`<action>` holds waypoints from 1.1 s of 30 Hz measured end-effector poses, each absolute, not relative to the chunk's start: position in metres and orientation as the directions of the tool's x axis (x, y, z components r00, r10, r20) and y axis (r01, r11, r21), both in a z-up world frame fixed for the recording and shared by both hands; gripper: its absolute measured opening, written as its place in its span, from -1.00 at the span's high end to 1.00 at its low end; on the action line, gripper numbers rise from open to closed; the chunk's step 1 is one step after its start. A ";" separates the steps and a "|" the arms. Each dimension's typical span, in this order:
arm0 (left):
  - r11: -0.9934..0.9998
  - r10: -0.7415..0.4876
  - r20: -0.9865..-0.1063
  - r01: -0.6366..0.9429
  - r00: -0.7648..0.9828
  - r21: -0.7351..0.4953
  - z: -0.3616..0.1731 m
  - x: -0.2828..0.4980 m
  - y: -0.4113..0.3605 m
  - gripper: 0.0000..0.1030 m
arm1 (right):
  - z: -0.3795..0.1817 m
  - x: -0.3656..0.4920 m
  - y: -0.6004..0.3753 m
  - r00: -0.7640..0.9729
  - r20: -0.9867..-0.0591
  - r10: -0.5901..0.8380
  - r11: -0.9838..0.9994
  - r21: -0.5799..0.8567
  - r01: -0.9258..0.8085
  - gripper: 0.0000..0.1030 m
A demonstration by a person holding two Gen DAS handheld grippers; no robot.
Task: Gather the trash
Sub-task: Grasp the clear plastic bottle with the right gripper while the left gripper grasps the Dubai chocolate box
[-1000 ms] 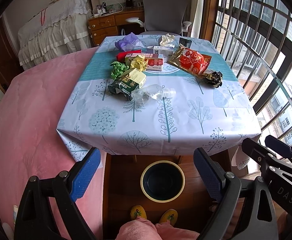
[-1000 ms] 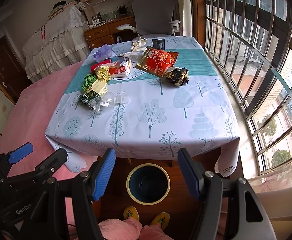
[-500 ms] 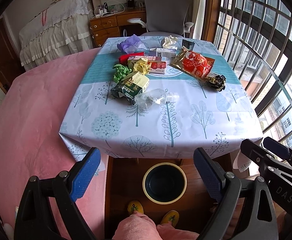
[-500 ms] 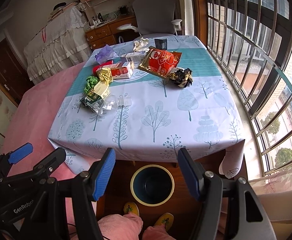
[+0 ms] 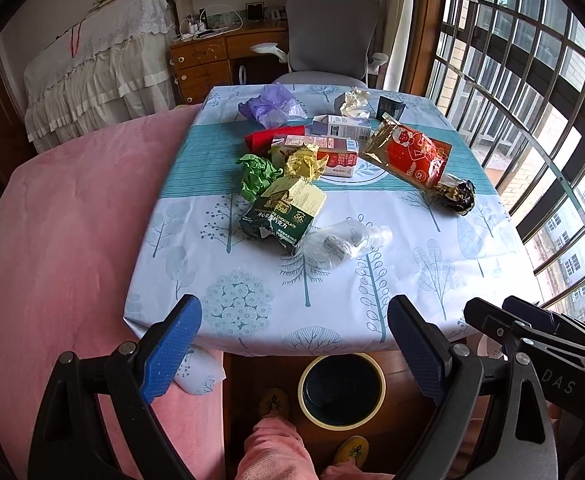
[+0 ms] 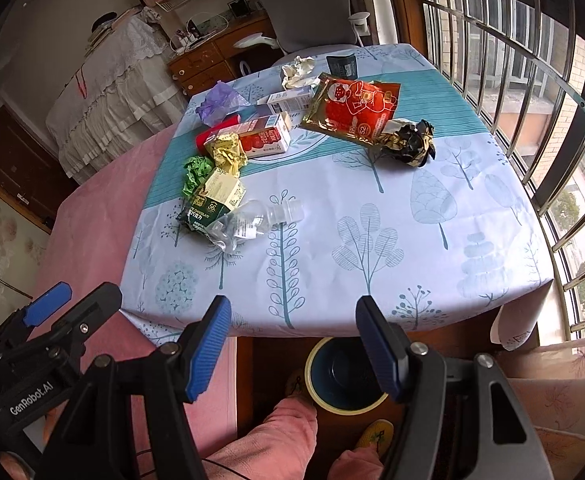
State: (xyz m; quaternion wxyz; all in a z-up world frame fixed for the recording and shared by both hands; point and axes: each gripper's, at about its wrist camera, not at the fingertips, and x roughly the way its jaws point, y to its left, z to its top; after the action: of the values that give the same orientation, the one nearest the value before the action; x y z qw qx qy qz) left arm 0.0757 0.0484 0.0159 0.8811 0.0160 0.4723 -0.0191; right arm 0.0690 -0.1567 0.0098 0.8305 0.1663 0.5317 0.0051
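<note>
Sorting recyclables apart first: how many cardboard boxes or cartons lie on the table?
3: chocolate box nearest, beside the crushed bottle; red-and-white carton mid-table; white carton behind it. Others may hide under wrappers.

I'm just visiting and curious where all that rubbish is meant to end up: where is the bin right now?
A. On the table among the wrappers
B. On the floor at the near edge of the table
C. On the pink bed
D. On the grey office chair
B: the round dark bin with its pale rim stands on the wooden floor below the table edge, by the person's feet.
</note>
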 end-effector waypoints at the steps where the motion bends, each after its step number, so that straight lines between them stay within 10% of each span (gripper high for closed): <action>1: 0.998 -0.015 -0.837 0.057 0.547 0.019 0.014 0.085 0.054 -0.81 | 0.007 0.077 -0.150 0.427 -0.884 0.190 0.940 0.290 0.182 -0.27; 21: 0.963 -0.081 -0.924 0.269 0.373 0.025 -0.057 0.250 0.117 -0.81 | -0.125 0.195 -0.134 0.362 -0.797 0.484 0.564 0.600 0.567 -0.25; 27: 0.929 -0.155 -0.948 0.366 0.280 -0.044 -0.075 0.272 0.099 -0.81 | -0.129 0.205 -0.137 0.408 -0.778 0.478 0.507 0.624 0.596 0.43; 33: 0.908 -0.185 -0.972 0.403 0.143 -0.114 -0.107 0.286 0.078 -0.81 | -0.109 0.201 -0.142 0.417 -0.826 0.380 0.586 0.563 0.582 0.47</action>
State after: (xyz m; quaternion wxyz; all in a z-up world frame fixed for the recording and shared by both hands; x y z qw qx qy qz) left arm 0.2860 0.0781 -0.1074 0.7509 0.0872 0.6247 -0.1958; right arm 0.2011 -0.1420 -0.1086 0.7117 0.4494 0.5352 -0.0712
